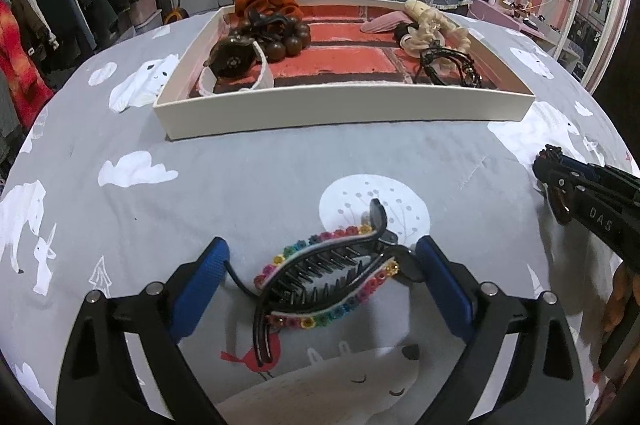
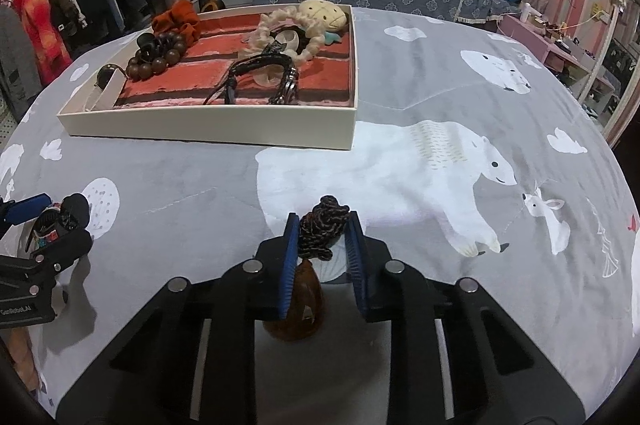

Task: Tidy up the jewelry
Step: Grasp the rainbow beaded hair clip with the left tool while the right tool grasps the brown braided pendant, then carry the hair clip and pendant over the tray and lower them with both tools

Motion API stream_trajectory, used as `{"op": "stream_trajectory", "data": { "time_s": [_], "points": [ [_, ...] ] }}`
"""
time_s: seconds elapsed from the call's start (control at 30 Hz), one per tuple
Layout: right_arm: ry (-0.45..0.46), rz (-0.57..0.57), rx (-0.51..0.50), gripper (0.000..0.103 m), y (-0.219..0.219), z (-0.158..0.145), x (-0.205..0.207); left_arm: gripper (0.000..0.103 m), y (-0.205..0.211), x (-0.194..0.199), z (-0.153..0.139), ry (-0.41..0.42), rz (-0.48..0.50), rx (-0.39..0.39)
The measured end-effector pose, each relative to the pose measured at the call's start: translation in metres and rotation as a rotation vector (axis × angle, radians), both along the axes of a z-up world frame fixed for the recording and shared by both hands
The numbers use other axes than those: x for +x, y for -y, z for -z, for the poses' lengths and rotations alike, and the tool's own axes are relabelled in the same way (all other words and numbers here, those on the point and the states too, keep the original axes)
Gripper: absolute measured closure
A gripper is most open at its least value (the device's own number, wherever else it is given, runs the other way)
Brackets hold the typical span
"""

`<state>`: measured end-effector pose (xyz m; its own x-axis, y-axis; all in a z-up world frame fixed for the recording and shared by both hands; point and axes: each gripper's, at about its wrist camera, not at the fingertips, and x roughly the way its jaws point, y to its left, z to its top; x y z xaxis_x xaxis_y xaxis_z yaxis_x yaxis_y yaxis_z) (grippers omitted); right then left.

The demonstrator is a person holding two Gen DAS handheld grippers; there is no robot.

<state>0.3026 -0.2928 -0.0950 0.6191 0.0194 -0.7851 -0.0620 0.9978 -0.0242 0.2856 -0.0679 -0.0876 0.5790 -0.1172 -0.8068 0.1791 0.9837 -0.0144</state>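
Left tool (image 1: 322, 279): blue-padded fingers spread wide, one on each side of a black plastic claw hair clip trimmed with rows of small rainbow-coloured flowers (image 1: 326, 279). Clip lies on its side on the grey cloth printed with white polar bears (image 1: 240, 161) that covers the tabletop. Whether either pad actually touches the clip I cannot tell; no squeeze visible.

Right tool (image 2: 322, 235): fingers drawn in narrow, blue pads pressed against a dark braided cord knot (image 2: 322, 227) sitting on top of an amber, translucent teardrop-shaped pendant (image 2: 298, 305). Pendant sits low between the fingers, over the cloth.

Farther back on the cloth, a shallow white rectangular tray with a red brick-pattern liner (image 1: 344, 113). Left part of it: a rust-orange fabric scrunchie (image 1: 264, 1), a bracelet of large dark-brown wooden beads (image 1: 288, 39), a round dark piece with a white band (image 1: 234, 63). Right part: a cream ruffled scrunchie (image 1: 434, 27), a pink fabric piece (image 1: 384, 23), a black curved hair clip (image 1: 450, 65).

Both pieces being handled lie outside the tray, near its front wall side.
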Motion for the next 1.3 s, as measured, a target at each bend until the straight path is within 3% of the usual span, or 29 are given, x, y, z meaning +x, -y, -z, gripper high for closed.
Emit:
{"op": "stream_trajectory", "data": {
  "time_s": [0.43, 0.7, 0.93, 1.1, 1.3],
  "points": [
    [0.061, 0.033, 0.038, 0.081, 0.009, -0.013, -0.008, 0.011, 0.002, -0.012, -0.018, 0.113, 0.023, 0.026],
    [0.150, 0.048, 0.071, 0.081, 0.016, -0.047, -0.011, 0.011, -0.008, -0.009, -0.047, 0.177, 0.026, -0.033],
    [0.229, 0.045, 0.077, 0.081, 0.011, -0.084, 0.012, 0.011, -0.025, 0.019, -0.083, 0.226, 0.019, -0.099],
    [0.251, 0.036, 0.084, 0.081, 0.001, -0.094, 0.039, 0.011, -0.032, 0.050, -0.106, 0.302, 0.008, -0.093],
    [0.259, 0.018, 0.096, 0.081, -0.013, -0.093, 0.074, 0.011, -0.033, 0.081, -0.099, 0.323, 0.017, -0.125]
  ]
}}
